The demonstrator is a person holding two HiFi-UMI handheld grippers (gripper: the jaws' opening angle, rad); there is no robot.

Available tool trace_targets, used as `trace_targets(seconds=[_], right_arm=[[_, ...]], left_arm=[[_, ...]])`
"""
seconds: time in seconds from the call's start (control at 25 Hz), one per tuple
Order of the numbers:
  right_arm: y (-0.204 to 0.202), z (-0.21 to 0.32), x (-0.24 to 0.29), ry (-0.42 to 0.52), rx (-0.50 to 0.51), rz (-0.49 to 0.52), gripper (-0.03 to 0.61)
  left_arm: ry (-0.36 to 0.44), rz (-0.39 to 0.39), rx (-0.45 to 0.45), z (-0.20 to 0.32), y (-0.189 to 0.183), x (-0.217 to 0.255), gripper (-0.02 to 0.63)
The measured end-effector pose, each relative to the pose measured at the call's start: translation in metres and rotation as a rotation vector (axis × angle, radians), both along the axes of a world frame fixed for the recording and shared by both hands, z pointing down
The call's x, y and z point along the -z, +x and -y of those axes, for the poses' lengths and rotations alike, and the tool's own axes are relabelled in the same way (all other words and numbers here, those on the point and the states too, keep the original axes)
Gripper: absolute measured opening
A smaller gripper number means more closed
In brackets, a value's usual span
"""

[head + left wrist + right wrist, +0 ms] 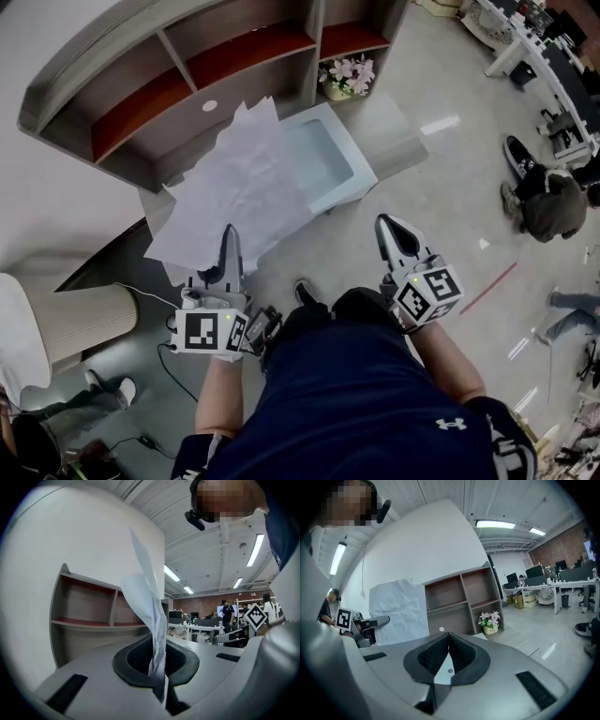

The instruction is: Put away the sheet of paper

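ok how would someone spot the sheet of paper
Find the wooden shelf unit at the head view's top. Before it is a big white sheet of paper, its bottom edge pinched by the left gripper. Unlike the pale box beside it, it's thin and crumpled.

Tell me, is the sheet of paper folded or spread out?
Spread out: the crumpled sheet of paper fans open, unfolded, from the left gripper, whose jaws are shut on its edge.
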State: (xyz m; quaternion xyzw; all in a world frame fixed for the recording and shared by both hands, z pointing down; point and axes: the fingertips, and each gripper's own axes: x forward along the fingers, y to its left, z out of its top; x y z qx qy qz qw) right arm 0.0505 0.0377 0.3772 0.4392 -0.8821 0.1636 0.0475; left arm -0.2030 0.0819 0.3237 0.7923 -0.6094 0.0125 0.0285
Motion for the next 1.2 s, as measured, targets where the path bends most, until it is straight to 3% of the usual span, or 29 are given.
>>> trace_targets(seconds=[0.48, 0.88, 1.2], right_arm=[[-0.001, 0.018, -0.023, -0.051, -0.028, -0.005, 0.014], [-0.002, 0.075, -0.019, -0.053, 0.004, 0.029, 0.014], [0.017, 0.134, -0.027, -0.085, 0.04, 0.033, 0.014]], left_arm=[[-0.047, -0.014, -0.033, 0.027, 0.0, -0.028, 0.015], [-0.078, 0.044, 0.0, 0.075, 0.002, -0.035, 0.015], [-0.129, 0.024, 0.016, 0.13, 0.03, -0.059, 0.015]])
